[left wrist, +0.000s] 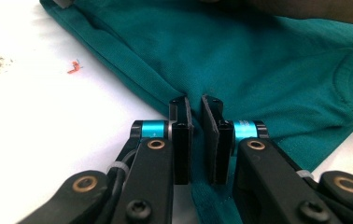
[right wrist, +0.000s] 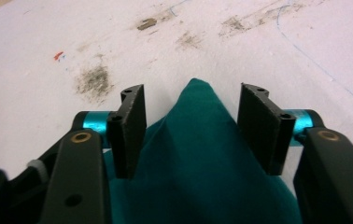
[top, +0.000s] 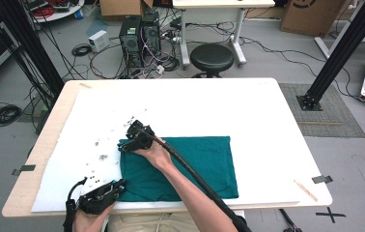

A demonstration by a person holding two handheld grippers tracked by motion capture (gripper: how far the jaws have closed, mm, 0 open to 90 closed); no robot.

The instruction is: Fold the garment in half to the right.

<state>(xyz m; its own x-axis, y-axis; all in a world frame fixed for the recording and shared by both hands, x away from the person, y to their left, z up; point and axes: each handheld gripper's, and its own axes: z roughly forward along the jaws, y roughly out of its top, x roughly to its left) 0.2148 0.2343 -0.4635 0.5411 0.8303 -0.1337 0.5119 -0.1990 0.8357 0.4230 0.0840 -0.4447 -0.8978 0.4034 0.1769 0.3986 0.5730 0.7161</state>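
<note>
Pinching the teal shirt [left wrist: 258, 60] — left gripper [left wrist: 196, 105]; no readable writing.

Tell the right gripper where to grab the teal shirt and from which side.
Take the far left corner of the shirt, where the right gripper already sits with jaws open on either side of the pointed fold. Come in low from the shirt side toward the bare white table: the corner tapers to a raised tip, probably thin enough to pinch.

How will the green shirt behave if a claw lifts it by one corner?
The green shirt lies flat and creased, so it would probably hang limp. It looks thin and light. The left claw pinches a fold, suggesting it gathers easily.
</note>
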